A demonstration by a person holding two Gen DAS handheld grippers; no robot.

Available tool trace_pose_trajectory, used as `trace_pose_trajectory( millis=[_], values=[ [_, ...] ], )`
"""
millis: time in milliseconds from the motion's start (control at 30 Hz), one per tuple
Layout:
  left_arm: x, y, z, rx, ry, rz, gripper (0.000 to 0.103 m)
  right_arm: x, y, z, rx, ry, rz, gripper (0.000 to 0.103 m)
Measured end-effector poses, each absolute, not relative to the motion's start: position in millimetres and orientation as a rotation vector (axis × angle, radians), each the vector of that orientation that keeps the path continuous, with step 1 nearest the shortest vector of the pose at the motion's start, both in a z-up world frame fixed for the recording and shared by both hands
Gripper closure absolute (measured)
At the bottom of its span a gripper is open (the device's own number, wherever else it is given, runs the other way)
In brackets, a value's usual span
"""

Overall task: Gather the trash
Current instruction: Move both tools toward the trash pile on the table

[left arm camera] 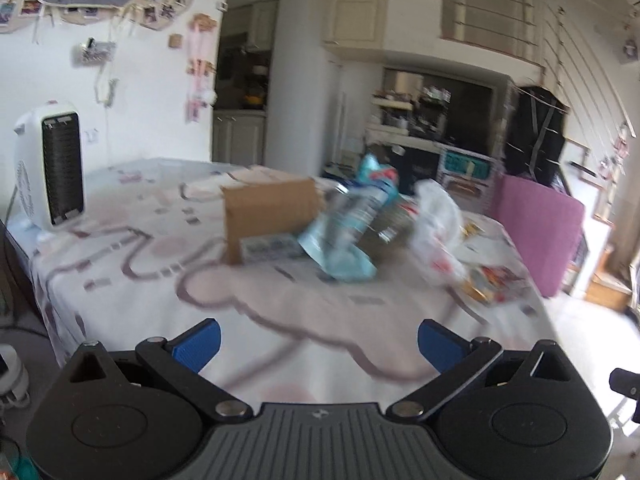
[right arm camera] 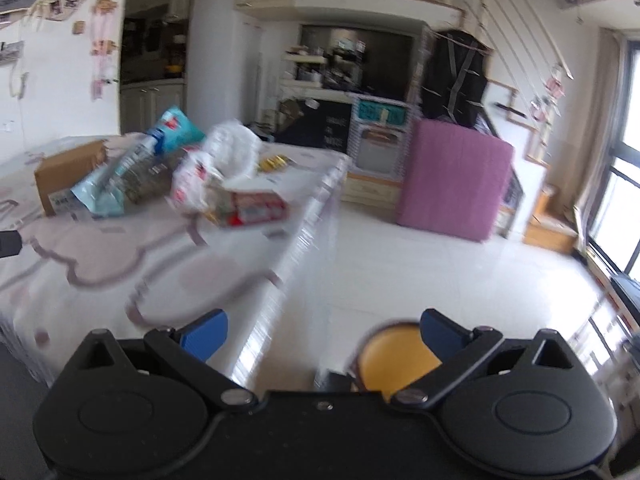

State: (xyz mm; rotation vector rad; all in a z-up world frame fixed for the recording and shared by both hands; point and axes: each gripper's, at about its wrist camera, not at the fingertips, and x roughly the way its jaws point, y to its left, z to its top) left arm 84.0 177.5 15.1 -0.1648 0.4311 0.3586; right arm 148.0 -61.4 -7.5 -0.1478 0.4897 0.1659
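A: Nearest in, how do the jaws stand?

B: Both pairs are spread wide with nothing between them. The left gripper [left arm camera: 319, 344] hangs over the near part of the surface with its white cloth patterned in pale mauve outlines [left arm camera: 168, 280]. The right gripper [right arm camera: 323, 334] sits off the surface's edge, above the white tiled floor [right arm camera: 400, 264], with a round yellow stool seat [right arm camera: 394, 360] just beyond its right finger.

A: And the trash?

B: Heaped mid-surface, well apart from both grippers. A brown cardboard box [left arm camera: 268, 212] lies at the left; a crumpled light-blue plastic packet [left arm camera: 344, 252] leans against it, with a clear plastic bottle [left arm camera: 360, 208] across it. Right of those sits a crumpled white plastic bag [left arm camera: 436, 224], then a red-and-white flattened carton [right arm camera: 256, 206]. All of it is blurred.

A: Farther back?

B: A white fan heater [left arm camera: 50, 164] at the surface's left end, and a pink upholstered block [right arm camera: 456, 184] on the floor.
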Motion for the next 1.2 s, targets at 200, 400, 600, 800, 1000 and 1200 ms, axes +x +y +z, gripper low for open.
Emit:
trace_pose_trajectory(
  millis=[200,400,600,800,1000,1200],
  values=[
    [115,220,18,-0.137,0.396,0.412,0.0,191,0,10,-0.121,0.413,0.271,0.0],
    [135,253,12,-0.13,0.421,0.405,0.0,240,64,20,-0.017,0.429,0.405,0.0],
    [148,280,12,-0.157,0.461,0.356,0.0,299,123,1,0.14,0.574,0.511,0.001],
    [167,294,22,-0.155,0.425,0.352,0.0,333,157,-33,0.265,0.638,0.517,0.03],
    [201,322,17,-0.225,0.43,0.29,0.0,338,172,-46,0.302,0.698,0.584,0.071],
    [227,352,-2,-0.397,0.448,0.134,0.0,329,165,-42,0.247,0.676,0.607,0.082]
  ],
)
